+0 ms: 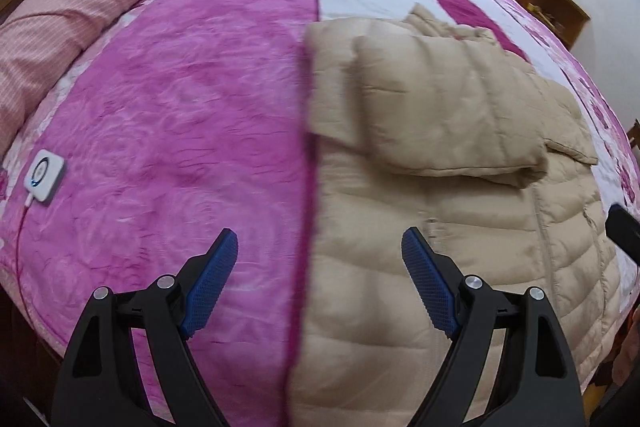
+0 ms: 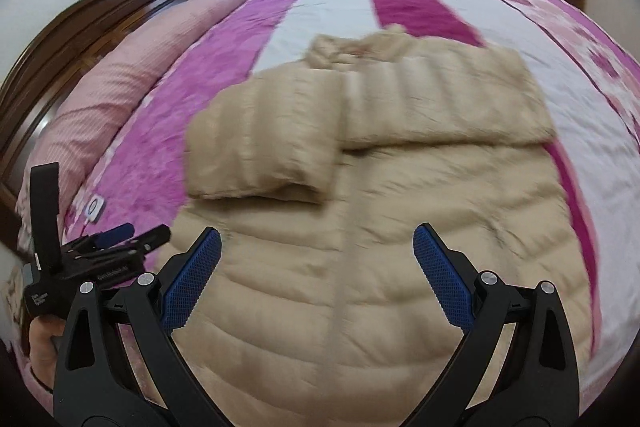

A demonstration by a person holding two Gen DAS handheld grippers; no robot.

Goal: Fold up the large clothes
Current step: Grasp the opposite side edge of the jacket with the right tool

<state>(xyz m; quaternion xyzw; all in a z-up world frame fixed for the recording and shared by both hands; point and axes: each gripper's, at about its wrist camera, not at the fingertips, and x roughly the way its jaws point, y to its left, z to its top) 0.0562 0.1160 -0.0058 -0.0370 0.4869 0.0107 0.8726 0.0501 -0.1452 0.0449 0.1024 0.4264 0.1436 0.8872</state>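
Jacket (image 2: 360, 227), tongs' white label (image 2: 38, 301) unreadable

A pink-and-white bedspread (image 1: 168, 99), striped pink bolster (image 1: 60, 27), and white controller (image 1: 44, 177).

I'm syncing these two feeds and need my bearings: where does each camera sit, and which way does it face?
Left wrist: on the left gripper, looking down over the bed; its open jaws frame the beige puffer jacket's edge.
Right wrist: on the right gripper, above the jacket; open jaws, left gripper and hand show.
Shared: jacket, pink bedspread, white controller.
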